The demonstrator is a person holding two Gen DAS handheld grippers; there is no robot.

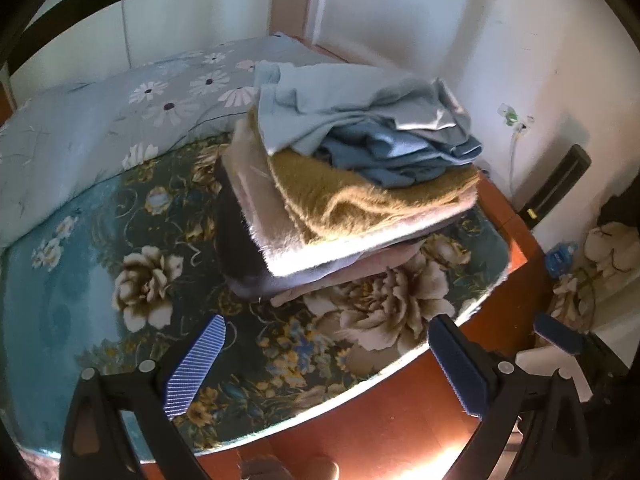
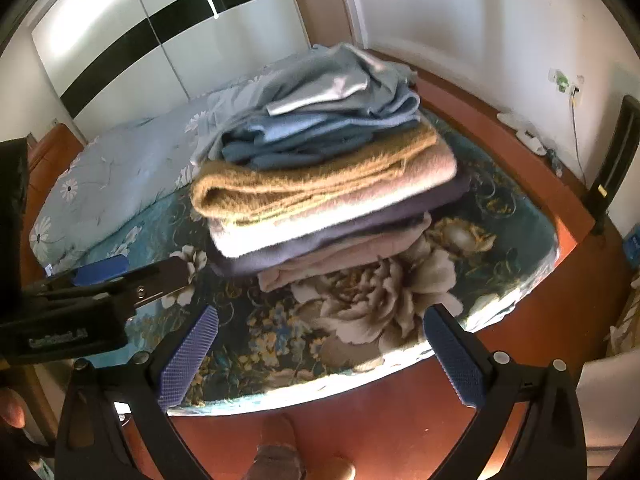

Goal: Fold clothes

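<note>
A stack of folded clothes (image 1: pixel 332 216) sits on the bed's floral teal cover (image 1: pixel 80 280): mustard fuzzy piece (image 1: pixel 352 196), pale pink, dark purple and beige layers below, crumpled light-blue garments (image 1: pixel 360 120) on top. The stack also shows in the right wrist view (image 2: pixel 320 184). My left gripper (image 1: pixel 328 364) is open and empty, over the bed's near edge, short of the stack. My right gripper (image 2: pixel 320 356) is open and empty, also short of the stack. The left gripper appears at the left of the right wrist view (image 2: pixel 120 280).
A folded daisy-print quilt (image 1: pixel 100 128) lies behind the stack. The red wooden bed frame (image 1: pixel 400 400) runs along the near and right edges. White walls and a wardrobe (image 2: pixel 140 40) stand behind. A wall socket with cable (image 1: pixel 516 124) is at the right.
</note>
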